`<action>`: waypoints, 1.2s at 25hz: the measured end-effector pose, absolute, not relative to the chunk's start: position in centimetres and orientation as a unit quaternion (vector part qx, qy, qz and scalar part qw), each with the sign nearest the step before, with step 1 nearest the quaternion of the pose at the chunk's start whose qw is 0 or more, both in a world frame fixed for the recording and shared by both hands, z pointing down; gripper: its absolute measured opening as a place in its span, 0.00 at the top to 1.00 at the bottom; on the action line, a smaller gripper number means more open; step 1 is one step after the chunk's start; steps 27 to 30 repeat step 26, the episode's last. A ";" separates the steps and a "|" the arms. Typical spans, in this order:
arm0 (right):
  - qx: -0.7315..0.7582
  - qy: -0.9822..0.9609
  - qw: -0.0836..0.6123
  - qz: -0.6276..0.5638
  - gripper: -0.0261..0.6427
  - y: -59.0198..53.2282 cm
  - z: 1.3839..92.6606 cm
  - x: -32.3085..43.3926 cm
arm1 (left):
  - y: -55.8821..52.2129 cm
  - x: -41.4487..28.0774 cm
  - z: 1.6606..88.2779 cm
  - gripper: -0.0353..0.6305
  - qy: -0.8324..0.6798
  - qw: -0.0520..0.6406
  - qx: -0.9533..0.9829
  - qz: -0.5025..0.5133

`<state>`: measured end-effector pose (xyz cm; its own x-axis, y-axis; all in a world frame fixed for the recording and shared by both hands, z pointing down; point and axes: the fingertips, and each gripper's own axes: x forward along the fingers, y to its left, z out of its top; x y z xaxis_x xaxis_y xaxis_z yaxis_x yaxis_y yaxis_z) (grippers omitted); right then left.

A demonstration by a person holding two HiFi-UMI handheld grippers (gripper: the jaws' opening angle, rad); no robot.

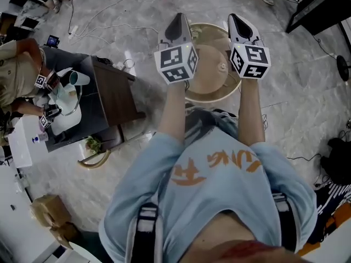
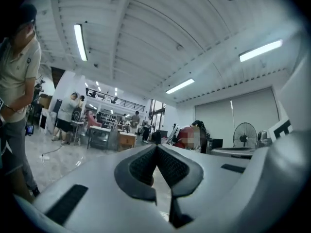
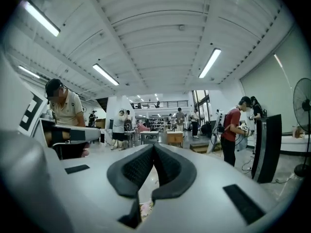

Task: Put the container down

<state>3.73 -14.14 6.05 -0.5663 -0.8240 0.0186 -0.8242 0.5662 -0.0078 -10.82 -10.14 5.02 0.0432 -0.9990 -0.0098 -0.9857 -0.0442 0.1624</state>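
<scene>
Both pairs of jaws are together and empty. The left gripper [image 1: 178,18] and right gripper [image 1: 235,18] point toward 12 o'clock, over the round tan container [image 1: 213,73], which seems to rest on the floor [image 1: 296,92]. A careless drop of either gripper could clip its rim and tip it.

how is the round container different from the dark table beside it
The container is round and tan; the dark table is angular, brown and grey. The container lies straight ahead, partly hidden under the left gripper and right gripper, both shut; the dark table stands off to the left, clear of them. The dark table carries white items; what the container holds cannot be told. Both appear to stand on the pale floor.
</scene>
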 end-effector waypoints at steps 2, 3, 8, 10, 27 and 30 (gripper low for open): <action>0.456 -0.890 -0.020 0.009 0.94 -14.1 4.5 3.7 | -10.4 -10.6 4.2 0.91 -0.684 0.051 0.724 -0.065; 0.449 -0.893 -0.036 0.010 0.94 -13.9 3.7 3.7 | -10.5 -10.5 3.9 0.91 -0.683 0.052 0.726 -0.069; 0.446 -0.894 -0.041 -0.003 0.94 -14.1 2.1 3.9 | -10.7 -10.1 2.8 0.91 -0.688 0.026 0.723 -0.054; 0.449 -0.893 -0.034 -0.003 0.94 -14.4 2.3 4.1 | -10.9 -10.0 2.5 0.91 -0.690 0.016 0.722 -0.048; 0.447 -0.893 -0.041 -0.016 0.94 -14.5 2.3 4.5 | -11.0 -9.6 2.7 0.91 -0.695 0.006 0.717 -0.052; 0.447 -0.893 -0.041 -0.016 0.94 -14.5 2.3 4.5 | -11.0 -9.6 2.7 0.91 -0.695 0.006 0.717 -0.052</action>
